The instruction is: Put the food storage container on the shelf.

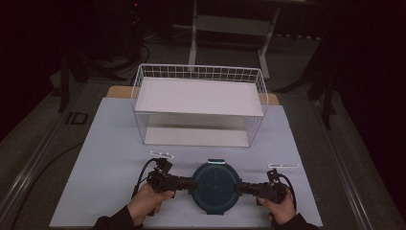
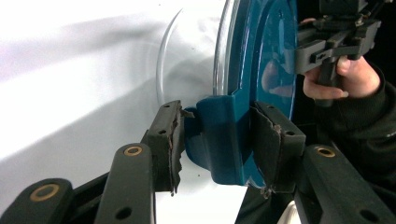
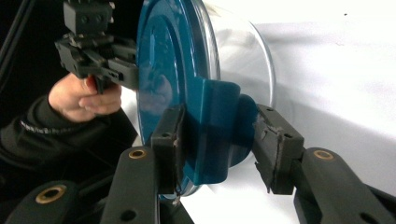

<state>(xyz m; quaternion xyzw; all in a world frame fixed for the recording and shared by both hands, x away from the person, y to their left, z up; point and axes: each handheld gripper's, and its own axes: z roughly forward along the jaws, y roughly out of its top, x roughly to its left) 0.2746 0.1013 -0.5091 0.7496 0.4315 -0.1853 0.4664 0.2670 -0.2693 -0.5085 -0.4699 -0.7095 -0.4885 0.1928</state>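
- High view: round container (image 1: 215,186) with teal lid near the worktop (image 1: 110,143) front edge, midway between its front corners; left tongs (image 1: 190,182) and right tongs (image 1: 239,188) at its opposite sides; white wire basket (image 1: 198,103) toward the back edge.
- Left gripper view: left tongs (image 2: 219,140) clamped on a teal lid clasp (image 2: 219,135).
- Right gripper view: right tongs (image 3: 219,140) closed against the opposite clasp (image 3: 212,130), one jaw touching, the other just beside.

A round clear-walled container (image 1: 215,186) wears a dark teal plastic lid (image 2: 261,70). The wire basket (image 1: 198,103) is white, the tabletop (image 1: 110,158) pale bluish white.
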